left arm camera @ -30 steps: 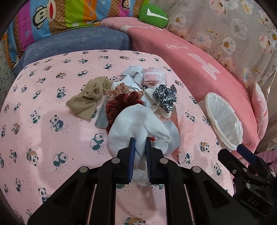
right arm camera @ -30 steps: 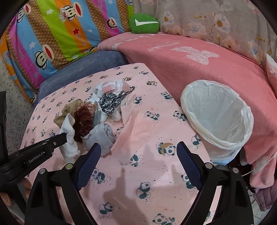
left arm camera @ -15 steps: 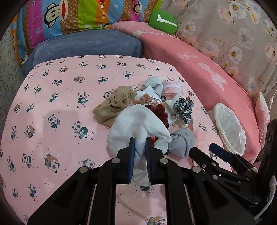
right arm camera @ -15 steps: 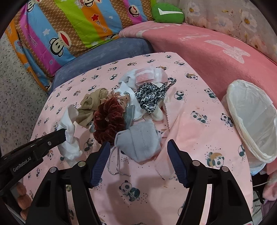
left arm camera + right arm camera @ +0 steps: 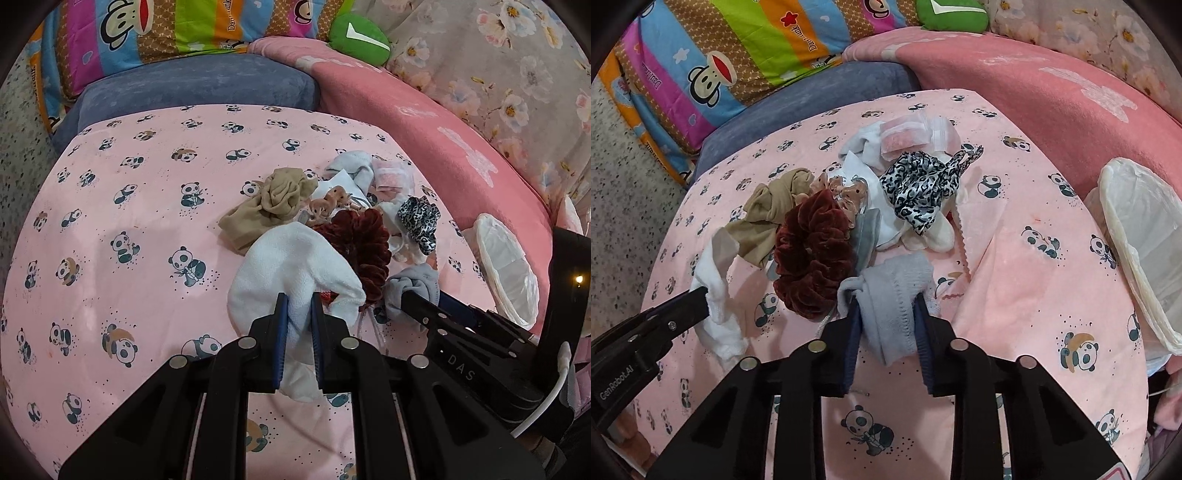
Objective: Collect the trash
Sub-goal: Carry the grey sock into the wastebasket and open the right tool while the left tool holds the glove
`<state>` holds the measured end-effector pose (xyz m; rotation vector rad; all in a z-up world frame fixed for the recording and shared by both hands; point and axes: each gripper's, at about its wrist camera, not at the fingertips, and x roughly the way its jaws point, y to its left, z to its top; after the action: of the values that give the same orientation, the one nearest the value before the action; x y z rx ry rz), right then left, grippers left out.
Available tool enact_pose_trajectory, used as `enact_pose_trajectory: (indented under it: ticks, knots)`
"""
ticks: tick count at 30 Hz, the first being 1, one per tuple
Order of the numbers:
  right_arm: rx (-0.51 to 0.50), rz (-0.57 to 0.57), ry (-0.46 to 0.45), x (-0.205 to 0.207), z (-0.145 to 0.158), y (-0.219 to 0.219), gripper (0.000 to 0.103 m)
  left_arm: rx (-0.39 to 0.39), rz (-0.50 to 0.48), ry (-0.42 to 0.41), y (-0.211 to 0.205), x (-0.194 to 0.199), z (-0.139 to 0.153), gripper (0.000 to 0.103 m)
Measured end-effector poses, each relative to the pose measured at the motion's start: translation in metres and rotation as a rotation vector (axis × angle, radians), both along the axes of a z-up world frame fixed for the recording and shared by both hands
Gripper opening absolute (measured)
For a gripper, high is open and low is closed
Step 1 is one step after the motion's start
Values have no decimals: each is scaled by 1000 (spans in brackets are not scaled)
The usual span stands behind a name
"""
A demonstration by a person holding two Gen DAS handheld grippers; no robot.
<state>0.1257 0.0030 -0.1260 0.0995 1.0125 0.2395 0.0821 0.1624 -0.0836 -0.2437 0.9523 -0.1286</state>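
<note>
A heap of small fabric trash lies on the pink panda-print cover (image 5: 129, 221). My left gripper (image 5: 297, 299) is shut on a white sock (image 5: 291, 258), which hangs just above the cover at the heap's near left side. The same sock (image 5: 716, 295) shows in the right wrist view, dangling from the left fingertip (image 5: 700, 295). My right gripper (image 5: 888, 306) is shut on a grey sock (image 5: 890, 291) at the heap's near edge; its fingers press both sides. In the left wrist view that grey sock (image 5: 413, 284) sits at the right fingertip (image 5: 406, 297).
The heap holds a dark red scrunchie (image 5: 812, 254), a beige stocking (image 5: 768, 210), a leopard-print scrunchie (image 5: 919, 188) and a pink packet (image 5: 908, 136). A bin with a white liner (image 5: 1145, 221) stands off the right edge. Pink blanket and cushions lie behind.
My right gripper moved forward to the heap and closed from wide open onto the grey sock. The left gripper kept its hold on the white sock and shifted slightly.
</note>
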Motion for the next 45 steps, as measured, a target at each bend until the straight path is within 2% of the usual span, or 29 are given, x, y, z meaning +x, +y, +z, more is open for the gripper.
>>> enact_pose_trajectory:
  ticks: [6,10,21,32,38,45]
  knots:
    - [59,-13,-68,-21,36,-17,22,-1,-20,-32,-15,-2,15,12]
    - [61,-31,-119,-34,60,-30,22,12,-42,-70,-30,-4,32,12]
    - [74,-196,-235,-66,114,-116,23,28,-169,-157,-102,-7,71,12]
    - [59,-373,-267,-81,117,-203,23,59,-328,-210,-191,0,85,13]
    - [58,-469,-257,-79,107,-249,23,61,-413,-230,-237,7,86,13]
    - [67,-518,-231,-68,92,-286,23,41,-505,-228,-279,20,79,13]
